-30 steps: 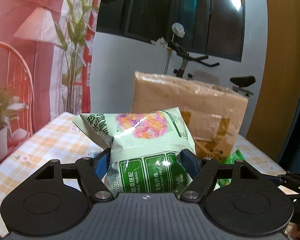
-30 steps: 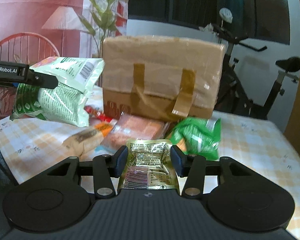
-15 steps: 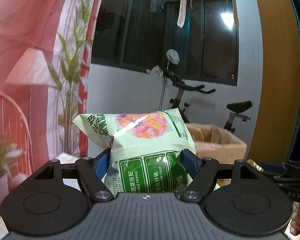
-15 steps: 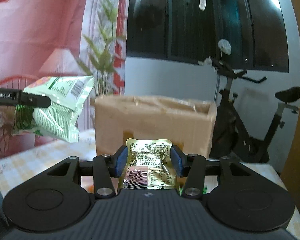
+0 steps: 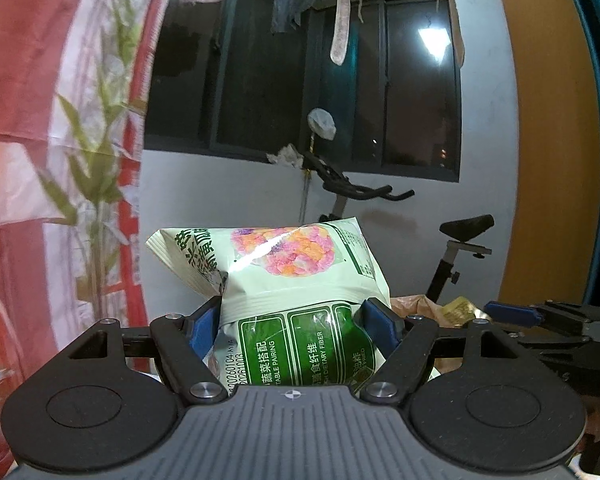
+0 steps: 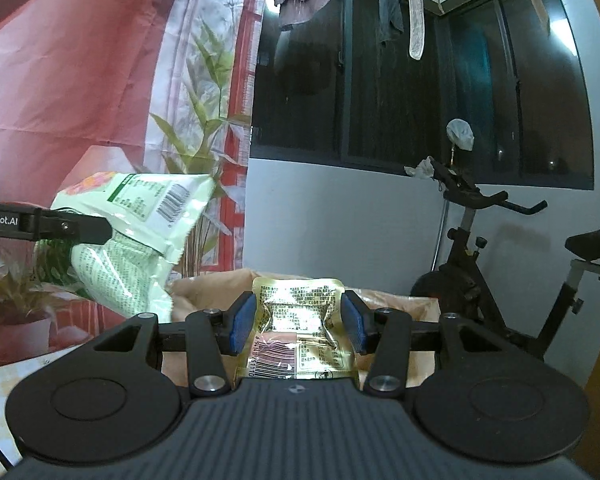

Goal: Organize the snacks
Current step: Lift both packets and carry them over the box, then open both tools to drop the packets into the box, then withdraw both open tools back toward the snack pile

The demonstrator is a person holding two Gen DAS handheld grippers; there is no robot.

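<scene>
Both grippers are lifting higher over the box (image 6: 388,300), left gripper (image 5: 296,326) squeezing the green bag (image 5: 284,276), right gripper (image 6: 298,322) squeezing the gold packet (image 6: 300,320), ready for dropping in.

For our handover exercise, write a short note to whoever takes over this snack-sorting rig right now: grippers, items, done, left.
Left gripper: shut on the green snack bag, held in the air.
Right gripper: shut on the gold foil packet, raised just above the open cardboard box.
Done: both snacks picked up and brought to the box.
Left: lower each into the box and release. The table is mostly out of view, so check it for further snacks.
</scene>
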